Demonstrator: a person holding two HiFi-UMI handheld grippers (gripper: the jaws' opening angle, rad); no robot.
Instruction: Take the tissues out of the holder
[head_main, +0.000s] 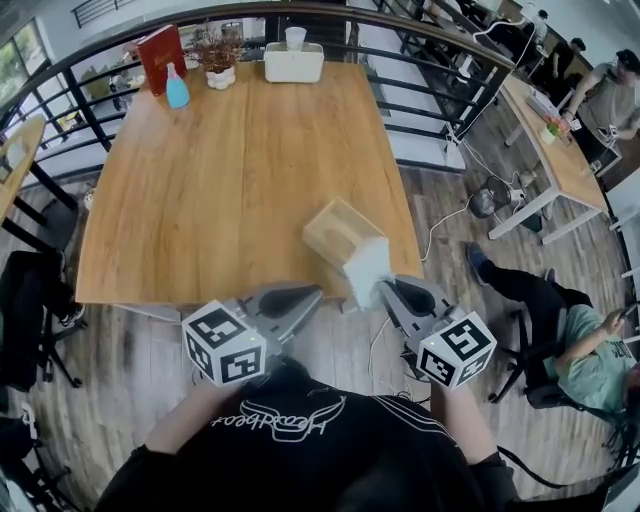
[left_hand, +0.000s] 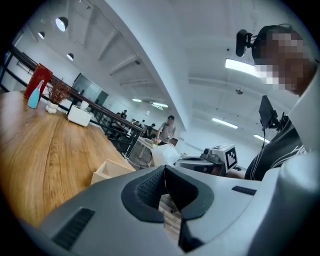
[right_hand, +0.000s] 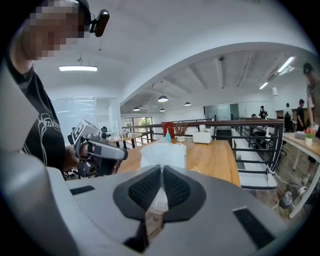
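- Clamping right gripper (right_hand: 161, 172) jaws on tissues (right_hand: 162, 154) pack's thin edge, just outside the holder (head_main: 335, 228) open end.
- Hovering beside the holder, left gripper (left_hand: 164, 172) jaws pressed together, empty.

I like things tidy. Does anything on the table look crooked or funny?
Yes. The wooden tissue holder sits crooked at the near edge of the table. The white tissue pack sticks out of it past the edge, pinched in the right tongs.
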